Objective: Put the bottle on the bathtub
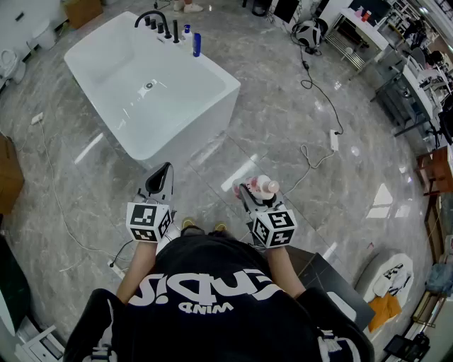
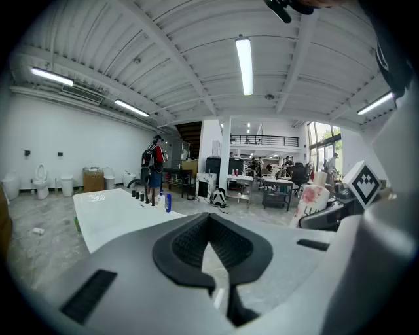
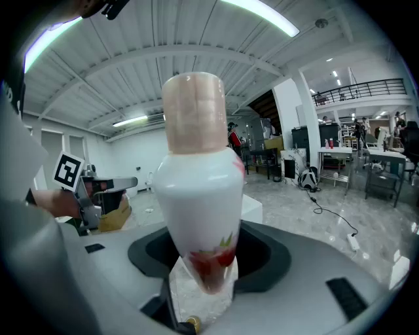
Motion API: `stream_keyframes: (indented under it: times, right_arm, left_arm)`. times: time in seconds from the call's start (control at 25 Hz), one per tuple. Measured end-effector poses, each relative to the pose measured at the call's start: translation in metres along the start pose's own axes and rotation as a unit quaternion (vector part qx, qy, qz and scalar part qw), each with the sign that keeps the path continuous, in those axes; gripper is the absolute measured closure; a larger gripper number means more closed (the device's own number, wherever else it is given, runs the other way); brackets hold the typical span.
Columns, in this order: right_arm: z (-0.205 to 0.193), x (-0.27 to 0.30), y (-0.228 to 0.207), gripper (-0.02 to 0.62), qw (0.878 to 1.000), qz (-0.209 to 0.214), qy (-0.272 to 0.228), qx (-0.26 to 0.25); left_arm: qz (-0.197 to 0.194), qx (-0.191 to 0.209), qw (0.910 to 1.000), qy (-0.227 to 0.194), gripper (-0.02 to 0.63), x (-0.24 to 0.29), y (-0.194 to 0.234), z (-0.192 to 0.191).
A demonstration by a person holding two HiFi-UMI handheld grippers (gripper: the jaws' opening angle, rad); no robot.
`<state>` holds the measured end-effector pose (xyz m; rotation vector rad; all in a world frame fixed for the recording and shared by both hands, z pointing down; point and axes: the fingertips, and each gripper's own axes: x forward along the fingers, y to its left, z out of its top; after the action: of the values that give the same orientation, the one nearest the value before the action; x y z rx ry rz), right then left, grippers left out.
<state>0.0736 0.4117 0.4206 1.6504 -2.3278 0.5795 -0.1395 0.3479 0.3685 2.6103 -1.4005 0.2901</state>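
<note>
A white bottle (image 3: 198, 196) with a pale pink cap and a red print is upright between the jaws of my right gripper (image 3: 203, 275), which is shut on it. The head view shows that bottle (image 1: 265, 187) held above the floor, right of my left gripper (image 1: 160, 181). The left gripper (image 2: 213, 255) has its jaws closed together with nothing between them. The white bathtub (image 1: 212, 106) stands ahead and to the left, a black tap (image 1: 152, 18) and a blue bottle (image 1: 197, 44) on its far rim. The tub (image 2: 114, 212) also shows in the left gripper view.
White cables and a power strip (image 1: 333, 140) lie on the grey marble floor right of the tub. A cardboard box (image 1: 8, 173) is at the far left. Desks, chairs and people fill the background (image 2: 275, 180). A toilet (image 2: 40, 180) stands by the far wall.
</note>
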Motion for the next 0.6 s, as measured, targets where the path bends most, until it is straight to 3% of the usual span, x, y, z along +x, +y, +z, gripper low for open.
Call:
stream_keyframes:
  times: [0.6]
  right_arm:
    - [0.009,0.031,0.024,0.353,1.0,-0.004,-0.021,0.009]
  left_arm:
    - [-0.033,0.005,0.9995,0.001,0.598,0.005,0.041,-0.008]
